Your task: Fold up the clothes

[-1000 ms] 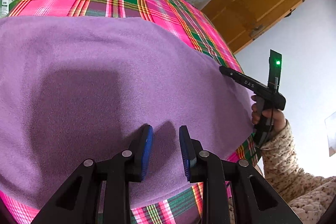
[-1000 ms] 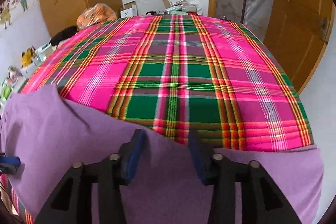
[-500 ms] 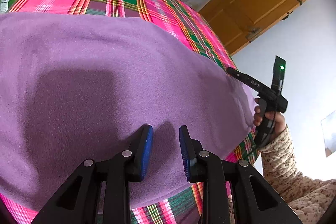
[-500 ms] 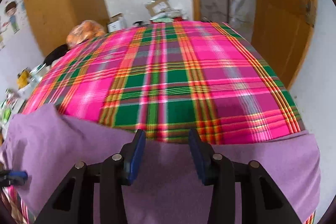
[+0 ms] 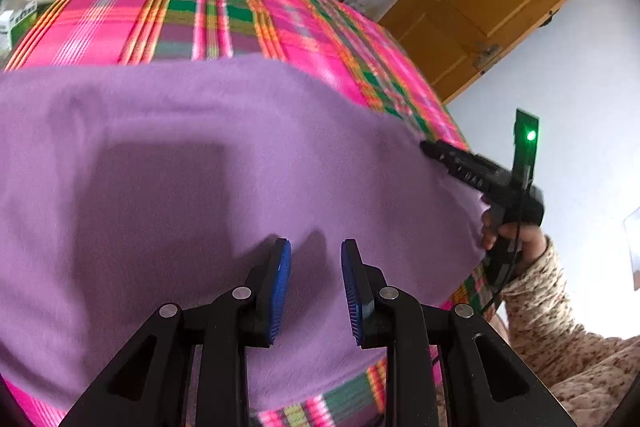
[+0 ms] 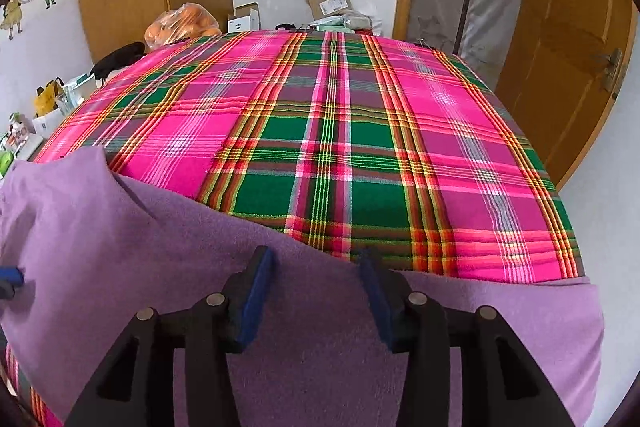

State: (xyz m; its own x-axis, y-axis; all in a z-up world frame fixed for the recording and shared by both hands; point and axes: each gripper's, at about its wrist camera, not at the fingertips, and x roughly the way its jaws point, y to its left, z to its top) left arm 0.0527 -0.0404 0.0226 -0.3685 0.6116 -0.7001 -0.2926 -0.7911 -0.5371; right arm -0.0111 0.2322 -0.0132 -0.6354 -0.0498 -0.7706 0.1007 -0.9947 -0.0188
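Observation:
A purple garment (image 5: 192,163) lies spread flat over the near part of a table with a pink and green plaid cloth (image 5: 224,11). My left gripper (image 5: 315,267) hovers open just above the garment near its front edge, with nothing between its blue pads. In the right wrist view the same purple garment (image 6: 120,235) fills the foreground, and my right gripper (image 6: 318,279) stands open over its far edge, holding nothing. From the left wrist view the right gripper (image 5: 436,151) shows side-on at the garment's right edge, held by a hand (image 5: 516,231) in a speckled sleeve.
The plaid cloth (image 6: 340,131) stretches bare beyond the garment. A bag of oranges (image 6: 180,23), cardboard boxes (image 6: 332,1) and small items sit past the far edge. Wooden doors (image 6: 568,59) stand on the right, wardrobe doors at the back left.
The left gripper has drawn back and up a little; more plaid cloth shows beyond the garment. The right gripper shifted slightly along the garment's edge. Both stayed open.

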